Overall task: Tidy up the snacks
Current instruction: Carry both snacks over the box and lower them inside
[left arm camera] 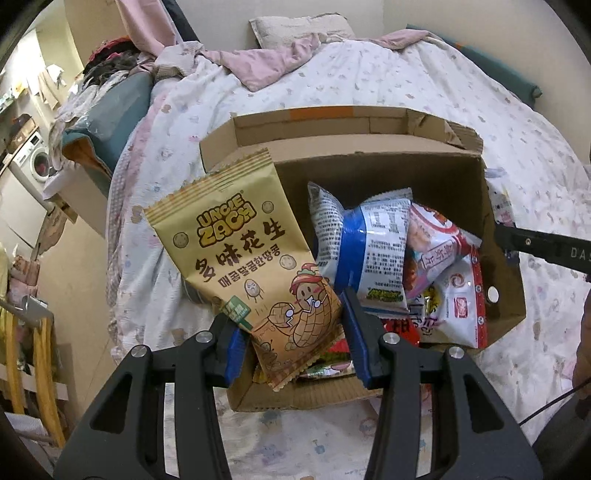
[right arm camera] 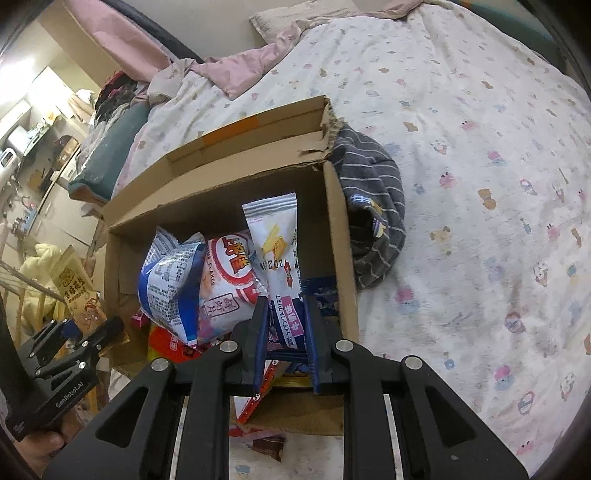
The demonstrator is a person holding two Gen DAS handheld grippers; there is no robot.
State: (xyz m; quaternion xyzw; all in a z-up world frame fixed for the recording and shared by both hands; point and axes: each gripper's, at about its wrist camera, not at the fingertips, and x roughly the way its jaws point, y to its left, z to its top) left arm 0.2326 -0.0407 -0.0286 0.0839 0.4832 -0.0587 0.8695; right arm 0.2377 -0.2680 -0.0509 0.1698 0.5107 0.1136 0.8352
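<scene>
An open cardboard box (left arm camera: 369,162) (right arm camera: 343,229) lies on the bed, holding several snack packets. My left gripper (left arm camera: 286,310) is shut on a tan peanut packet (left arm camera: 243,258), which stands tilted over the box's left edge. In the right wrist view my right gripper (right arm camera: 286,314) is shut on a white packet with a yellow mark (right arm camera: 277,243), upright above the box's right side. A blue-and-white bag (left arm camera: 365,243) (right arm camera: 170,273) and a red-and-white bag (left arm camera: 436,243) (right arm camera: 229,273) lie inside. The left gripper (right arm camera: 74,332) with its peanut packet (right arm camera: 75,288) also shows at the lower left of the right wrist view.
A white patterned bedsheet (right arm camera: 480,184) covers the bed around the box. A grey striped cloth (right arm camera: 373,206) is bunched against the box's right wall. A pink blanket (left arm camera: 258,70) and a pillow (left arm camera: 299,29) lie at the bed's head. Furniture and a washing machine (left arm camera: 37,162) stand at left.
</scene>
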